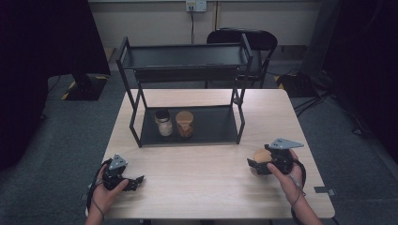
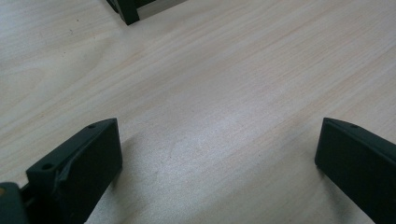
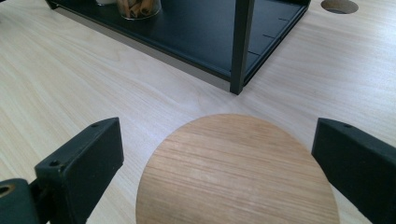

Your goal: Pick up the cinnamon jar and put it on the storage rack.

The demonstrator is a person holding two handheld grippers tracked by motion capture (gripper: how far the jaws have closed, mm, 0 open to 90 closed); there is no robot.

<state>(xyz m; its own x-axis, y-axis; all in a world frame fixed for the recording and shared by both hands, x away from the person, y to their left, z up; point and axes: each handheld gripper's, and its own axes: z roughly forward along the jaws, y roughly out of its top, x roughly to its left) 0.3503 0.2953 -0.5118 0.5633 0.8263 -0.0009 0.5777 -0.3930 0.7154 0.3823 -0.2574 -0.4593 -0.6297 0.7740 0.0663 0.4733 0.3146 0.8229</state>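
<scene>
A jar with a round wooden lid stands on the table at the front right. In the right gripper view that wooden lid lies between my right gripper's two jaws, which are spread wide and do not touch it. In the high view my right gripper hovers at the jar, held by a hand. At the front left my left gripper rests low over bare wood. Its own view shows my left gripper open with nothing between the jaws.
A black two-tier rack stands at the table's back centre. On its lower shelf are a dark-lidded jar with pale contents and a wooden-lidded jar with brown contents. A rack post rises just beyond the right gripper. A chair stands behind the table.
</scene>
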